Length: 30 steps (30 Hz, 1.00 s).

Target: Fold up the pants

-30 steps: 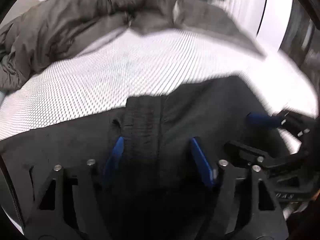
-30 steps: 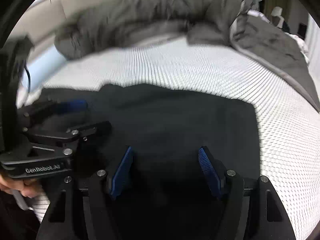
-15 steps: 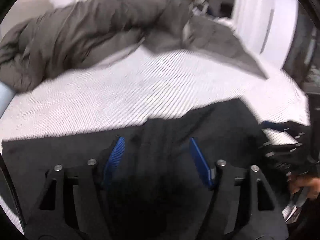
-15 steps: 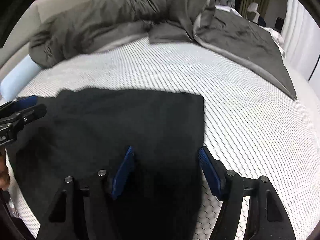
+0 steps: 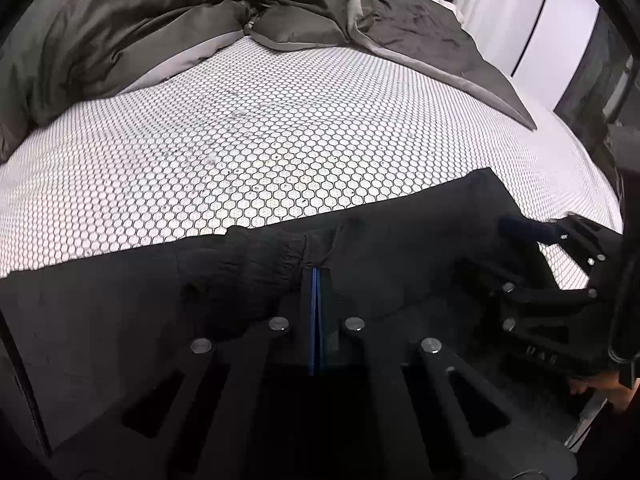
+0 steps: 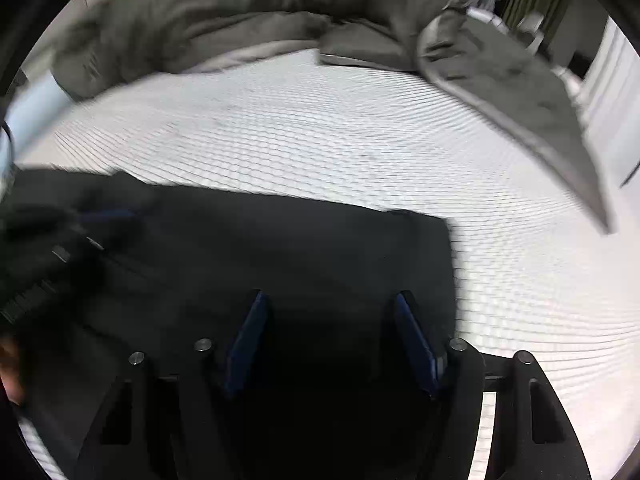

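Note:
Black pants [image 5: 400, 240] lie flat on a white honeycomb-patterned mattress [image 5: 260, 140], with the gathered elastic waistband [image 5: 248, 256] near the left gripper. My left gripper [image 5: 315, 276] is shut, its blue pads pressed together at the waistband edge; whether cloth is pinched between them is hidden. My right gripper [image 6: 332, 312] is open over the pants [image 6: 300, 248] near their right edge, jaws wide apart. The right gripper also shows in the left wrist view [image 5: 536, 236] at the right. The left gripper appears blurred in the right wrist view [image 6: 80, 232].
A crumpled grey duvet [image 5: 140, 20] lies along the far side of the bed, with a flap [image 5: 440, 48] reaching down the right. It also shows in the right wrist view [image 6: 500, 72]. White wall panels [image 5: 560, 20] stand far right.
My left gripper has closed from wide open to shut at the waistband. The right gripper stays open and has shifted over the pants' right part.

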Tool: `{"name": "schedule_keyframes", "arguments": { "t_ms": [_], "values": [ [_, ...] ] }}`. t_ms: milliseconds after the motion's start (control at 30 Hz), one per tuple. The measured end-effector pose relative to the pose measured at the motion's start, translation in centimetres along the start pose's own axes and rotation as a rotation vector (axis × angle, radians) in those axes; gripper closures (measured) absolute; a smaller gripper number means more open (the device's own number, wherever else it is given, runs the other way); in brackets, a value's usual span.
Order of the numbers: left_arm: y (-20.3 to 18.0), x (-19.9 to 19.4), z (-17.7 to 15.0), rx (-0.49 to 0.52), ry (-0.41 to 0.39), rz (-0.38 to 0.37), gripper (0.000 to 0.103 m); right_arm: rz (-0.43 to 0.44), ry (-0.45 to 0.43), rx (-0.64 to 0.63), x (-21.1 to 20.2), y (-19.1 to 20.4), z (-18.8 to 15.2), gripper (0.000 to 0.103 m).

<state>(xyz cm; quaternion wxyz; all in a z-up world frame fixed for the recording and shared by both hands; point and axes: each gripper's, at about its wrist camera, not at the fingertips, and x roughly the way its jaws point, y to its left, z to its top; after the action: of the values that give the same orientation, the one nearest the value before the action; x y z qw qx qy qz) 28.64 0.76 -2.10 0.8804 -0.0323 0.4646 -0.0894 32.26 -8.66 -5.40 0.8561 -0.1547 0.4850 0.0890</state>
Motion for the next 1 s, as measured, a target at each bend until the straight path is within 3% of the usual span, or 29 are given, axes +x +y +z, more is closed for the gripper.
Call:
{"name": "schedule_keyframes", "arguments": {
  "t_ms": [67, 167, 200, 233, 300, 367, 433, 567, 700, 800, 867, 933, 1000],
  "values": [
    [-0.3, -0.5, -0.2, 0.016, -0.008, 0.016, 0.102, -0.029, -0.015, 0.021, -0.7, -0.7, -0.3, 0.035],
    [-1.4, -3.3, -0.9, 0.062, -0.031, 0.047, 0.098, 0.053, -0.045, 0.071, -2.9, -1.1, -1.0, 0.035],
    [-1.9, -4.3, -1.3, 0.086, -0.048, 0.058, 0.085, 0.108, -0.075, 0.077, -4.2, -0.9, -1.3, 0.035],
    [-2.6, -5.4, -2.2, 0.118, -0.069, 0.06, 0.054, 0.142, -0.092, 0.071, -5.0, -0.5, -1.7, 0.033],
    [-4.0, -7.0, -5.1, 0.174, -0.105, 0.066, 0.022, 0.215, -0.091, 0.017, -6.0, 1.4, -3.1, 0.032],
    [-4.9, -7.0, -6.8, 0.235, -0.093, 0.092, 0.022, 0.19, -0.072, -0.054, -6.2, 3.0, -4.4, 0.031],
    [-5.0, -5.9, -8.3, 0.283, -0.058, 0.172, 0.019, 0.121, -0.025, -0.162, -5.1, 4.5, -6.0, 0.031],
    [-2.7, -6.5, -9.7, 0.186, -0.068, 0.091, 0.018, 0.069, -0.032, -0.112, -5.7, 1.8, -7.4, 0.027],
    [-3.1, -9.7, -11.1, 0.186, -0.142, 0.085, 0.018, -0.055, -0.083, -0.063, -8.7, -0.1, -9.6, 0.026],
    [-4.2, -10.8, -12.6, 0.206, -0.145, -0.015, 0.018, 0.087, -0.165, -0.043, -11.3, 0.9, -11.4, 0.025],
    [-5.1, -9.6, -13.6, 0.254, -0.094, -0.007, 0.018, 0.177, -0.153, -0.061, -11.2, 2.5, -11.8, 0.025],
    [-5.4, -8.6, -14.2, 0.277, -0.06, 0.063, 0.018, 0.129, -0.103, -0.126, -10.1, 3.9, -12.1, 0.025],
    [-4.6, -8.7, -14.9, 0.264, -0.062, 0.074, 0.018, 0.074, -0.079, -0.119, -9.6, 3.7, -12.5, 0.022]
  ]
}}
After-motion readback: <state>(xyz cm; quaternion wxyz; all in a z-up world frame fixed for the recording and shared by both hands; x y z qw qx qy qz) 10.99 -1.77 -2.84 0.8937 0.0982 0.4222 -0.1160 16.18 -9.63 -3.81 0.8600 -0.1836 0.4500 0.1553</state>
